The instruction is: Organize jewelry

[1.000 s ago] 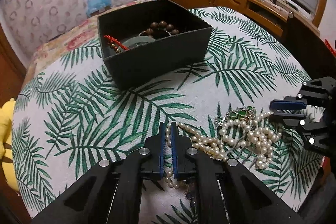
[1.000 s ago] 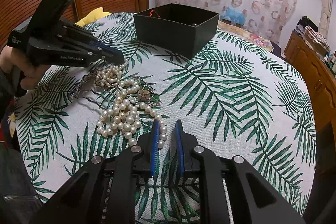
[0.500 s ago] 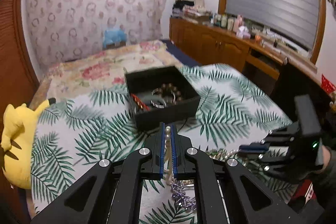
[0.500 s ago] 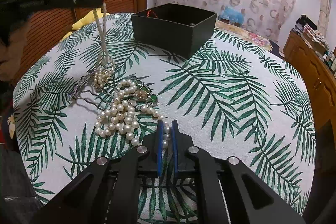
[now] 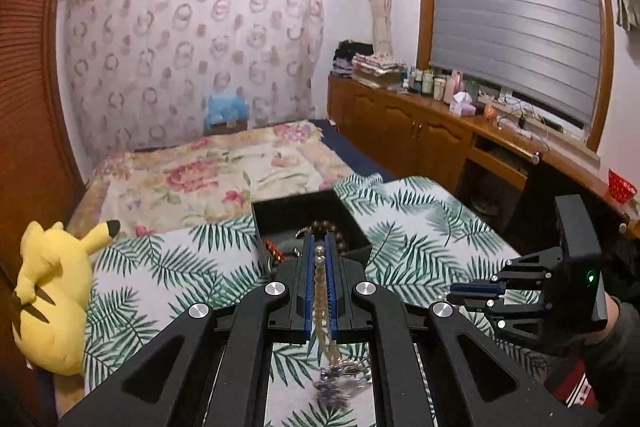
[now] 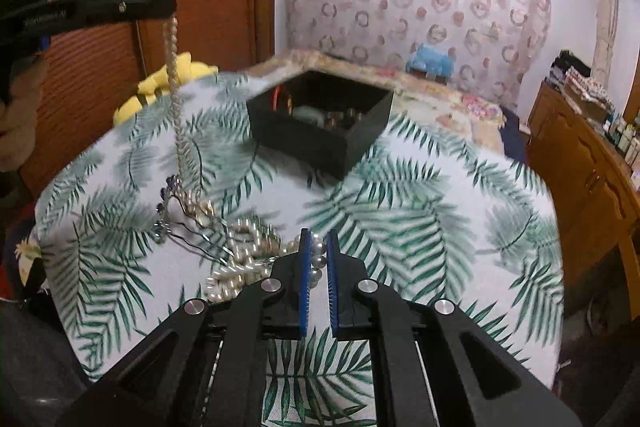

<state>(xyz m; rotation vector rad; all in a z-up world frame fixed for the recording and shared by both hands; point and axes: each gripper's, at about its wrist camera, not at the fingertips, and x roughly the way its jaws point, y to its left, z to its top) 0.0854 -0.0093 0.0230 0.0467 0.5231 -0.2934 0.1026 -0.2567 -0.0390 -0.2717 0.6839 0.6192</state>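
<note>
The left gripper [image 5: 319, 263] is clamped on one end of the pearl strand [image 6: 176, 95], and the right gripper [image 6: 319, 259] is pinched on another part of it; the rest lies heaped near the table's [image 6: 460, 195] near left edge, tangled with a hairpin [image 6: 172, 227]. The box [image 6: 320, 131] sits toward the far edge. I judge the strand limp, light, slippery and snag-prone, so hold between beads and lift slowly.

Dim, warm indoor light with a purplish cast. Heavy fisheye bending and black corners; the palm-leaf patterned tablecloth [image 6: 420, 187] smears with motion blur in the right wrist view.
</note>
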